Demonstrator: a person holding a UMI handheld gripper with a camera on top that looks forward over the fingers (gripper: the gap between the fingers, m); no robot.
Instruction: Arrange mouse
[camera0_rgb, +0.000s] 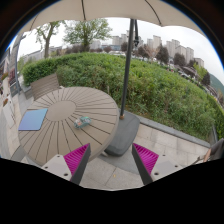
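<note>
Mouse (84, 122) — small grey shape on round slatted table (60, 135), right of blue pad (33, 119), well beyond the fingers | gripper (111, 160) spread wide, holding nothing, over patio tiles | likely light, rigid, smooth-shelled — best pinched across its narrow sides | umbrella pole (127, 85) stands beside table.

Dark tongs (112, 160) with two fingers bearing magenta pads (76, 157).

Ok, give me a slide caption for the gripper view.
Open hand-held gripper approaches a round patio table holding a mouse and blue mousepad.
</note>
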